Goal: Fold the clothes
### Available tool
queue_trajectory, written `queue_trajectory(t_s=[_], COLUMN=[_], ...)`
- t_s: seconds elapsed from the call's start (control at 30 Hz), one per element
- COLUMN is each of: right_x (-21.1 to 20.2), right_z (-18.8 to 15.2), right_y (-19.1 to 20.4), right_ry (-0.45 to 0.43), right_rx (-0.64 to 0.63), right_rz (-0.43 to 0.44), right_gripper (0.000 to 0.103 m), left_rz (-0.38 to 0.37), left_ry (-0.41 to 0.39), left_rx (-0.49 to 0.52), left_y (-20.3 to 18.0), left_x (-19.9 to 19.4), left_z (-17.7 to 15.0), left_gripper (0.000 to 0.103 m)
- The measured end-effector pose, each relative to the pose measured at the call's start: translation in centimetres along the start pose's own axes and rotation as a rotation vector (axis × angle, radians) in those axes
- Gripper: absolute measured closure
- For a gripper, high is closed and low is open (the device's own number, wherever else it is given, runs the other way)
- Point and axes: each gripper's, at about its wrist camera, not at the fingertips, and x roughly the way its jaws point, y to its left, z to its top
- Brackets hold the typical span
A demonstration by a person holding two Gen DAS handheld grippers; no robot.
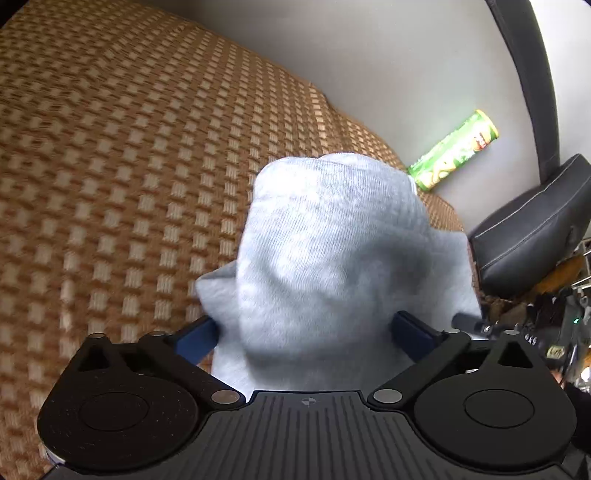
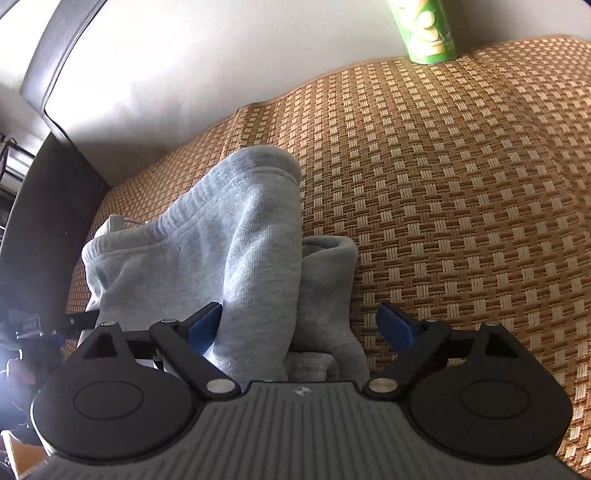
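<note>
A light grey sweat garment [image 1: 332,258] with a ribbed waistband [image 2: 192,210] lies bunched on a woven brown mat [image 1: 129,147]. In the left wrist view it fills the space between the blue finger pads [image 1: 195,338] of my left gripper [image 1: 303,332], whose jaws stand wide apart with cloth draped between them. In the right wrist view my right gripper [image 2: 299,325] is also wide open; a fold of the garment [image 2: 258,258] lies against its left pad [image 2: 205,326], and its right pad [image 2: 397,326] is clear of the cloth.
A green snack can [image 1: 454,151] stands at the mat's far edge by a pale wall; it also shows in the right wrist view [image 2: 424,29]. A black padded seat [image 1: 528,229] is to the right. The woven mat [image 2: 461,184] spreads right of the garment.
</note>
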Motion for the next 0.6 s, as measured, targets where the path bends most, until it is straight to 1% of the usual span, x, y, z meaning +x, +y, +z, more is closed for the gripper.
queue_trajectory(t_s=[0.03, 0.1, 0.13, 0.17, 0.23, 0.3, 0.4, 0.43, 0.47, 0.57, 0.6], right_x=[0.1, 0.5, 0.7, 0.6, 0.4, 0.3, 0.5, 0.6, 0.8, 2.0, 2.3], right_z=[-0.2, -0.4, -0.5, -0.8, -1.4, -1.8, -1.8, -1.7, -1.7, -1.5, -1.5], right_y=[-0.4, -1.2, -1.5, -1.5, -1.5, -1.8, -1.8, -1.6, -1.4, 0.1, 0.6], right_ry=[0.002, 0.017, 0.026, 0.025, 0.007, -0.001, 0.004, 0.008, 0.012, 0.019, 0.018], right_rx=[0.022, 0.092, 0.128, 0.139, 0.123, 0.134, 0.135, 0.133, 0.128, 0.084, 0.072], right_rz=[0.012, 0.055, 0.083, 0.096, 0.090, 0.093, 0.092, 0.089, 0.085, 0.050, 0.033], right_gripper=[0.011, 0.011, 0.013, 0.013, 0.013, 0.013, 0.012, 0.010, 0.007, 0.000, 0.000], left_rz=[-0.001, -0.036, -0.035, -0.029, -0.026, -0.017, -0.009, -0.007, -0.022, -0.012, -0.013], left_ry=[0.010, 0.050, 0.058, 0.057, 0.052, 0.032, -0.012, -0.027, -0.045, -0.053, -0.053], left_rx=[0.015, 0.018, 0.035, 0.053, 0.072, 0.095, 0.122, 0.131, 0.126, 0.124, 0.122], left_y=[-0.3, -0.7, -1.0, -1.3, -1.7, -3.0, -2.9, -2.8, -2.5, -2.6, -2.5], left_x=[0.2, 0.6, 0.8, 1.0, 1.3, 1.8, 2.7, 3.0, 2.9, 2.8, 2.8], left_z=[0.3, 0.7, 0.6, 0.3, 0.0, 0.0, -0.1, -0.1, -0.1, -0.3, -0.2], left_gripper=[0.000, 0.000, 0.000, 0.000, 0.000, 0.000, 0.000, 0.000, 0.000, 0.000, 0.000])
